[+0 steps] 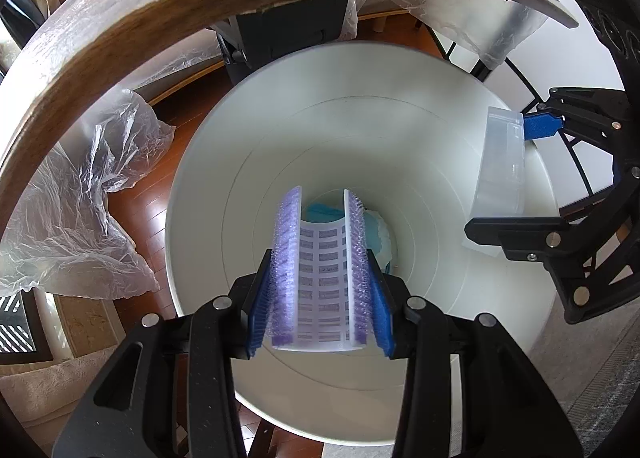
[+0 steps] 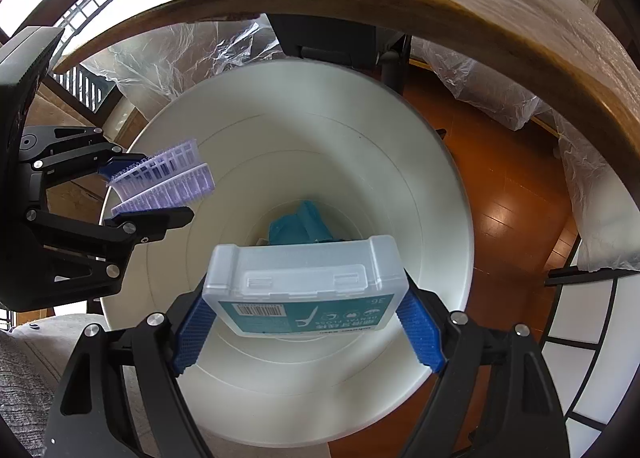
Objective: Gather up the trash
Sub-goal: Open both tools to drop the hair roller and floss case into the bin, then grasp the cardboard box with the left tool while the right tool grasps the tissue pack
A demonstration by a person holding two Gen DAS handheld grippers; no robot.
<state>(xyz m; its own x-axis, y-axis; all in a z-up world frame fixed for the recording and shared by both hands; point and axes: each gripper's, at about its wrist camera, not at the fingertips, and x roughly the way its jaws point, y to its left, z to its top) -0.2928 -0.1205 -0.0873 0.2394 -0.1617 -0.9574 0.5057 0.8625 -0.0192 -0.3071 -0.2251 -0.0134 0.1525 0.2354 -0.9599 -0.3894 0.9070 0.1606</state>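
Nearest the left wrist lens: the left gripper (image 1: 320, 298), its blue pads clenched narrow on a purple bristled plastic strip (image 1: 320, 278) folded into a U, printed backing facing the camera. Bristle rows press against both pads. The strip hangs directly over the mouth of the white bin (image 1: 200, 218).

Nearest the right wrist lens: the right gripper (image 2: 308, 322), jaws set wide but pressing both short ends of a clear plastic floss box (image 2: 306, 282) with a teal label and barcode. Grasped, not released. The box is held flat over the bin's opening, slightly toward the near rim.

Each gripper shows in the other's view, at the side, both above the same bin and a little apart from one another.

Bin contents: something teal (image 2: 300, 224) at the bottom, with a bit of pale material beside it; what these are, I cannot tell. So some trash looks already collected.

Progress, as a judgement: two pieces are carried to the bin and poised over it, neither yet dropped. What is left here is opening both grippers so strip and box fall in. Both sit inside the rim line, so a clean drop looks likely.

Surroundings: wooden table edge (image 1: 120, 18) above, covered with clear plastic sheet (image 1: 80, 198) draping toward the wood floor. Whether more trash remains on the table is not visible.
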